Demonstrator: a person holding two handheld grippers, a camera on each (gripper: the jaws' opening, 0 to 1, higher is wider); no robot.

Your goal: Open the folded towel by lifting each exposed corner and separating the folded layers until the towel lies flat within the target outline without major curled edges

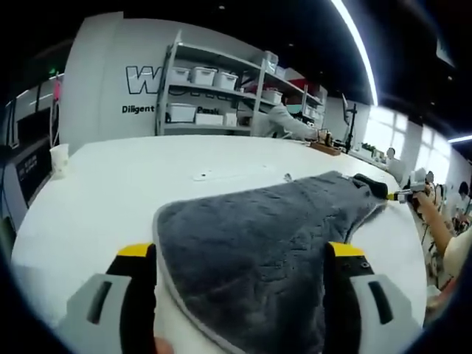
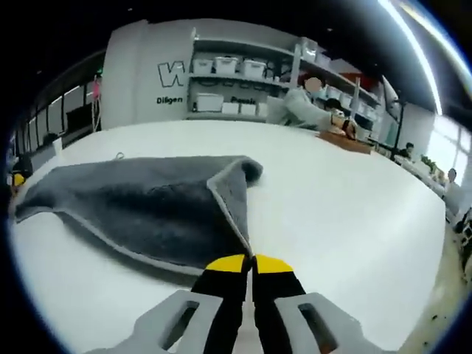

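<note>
A plush grey towel (image 1: 273, 243), fleecy and faintly embossed with a pale stitched hem, is spread in a stretched, lopsided shape across the smooth white desk (image 1: 110, 192), and it's far from flat. In the left gripper view the left gripper (image 1: 243, 284) stands with its yellow-tipped black jaws released wide, one either side of the towel's broad rounded end, which sits between them near the desk's front edge; whether the jaws touch the cloth I can't tell. From there the fabric narrows to a point at the desk's far right edge, where the right gripper (image 1: 402, 195) shows, held in a person's hand (image 1: 428, 199). In the right gripper view the right gripper (image 2: 251, 264) has its jaws clenched together on the towel's (image 2: 140, 206) hemmed corner, pulling the layer up into a raised ridge with a curled lip, the rest draping back left over the desk (image 2: 339, 214). A white paper cup (image 1: 59, 158) stands by the left edge; metal shelving (image 1: 221, 88) with white bins lines the wall
</note>
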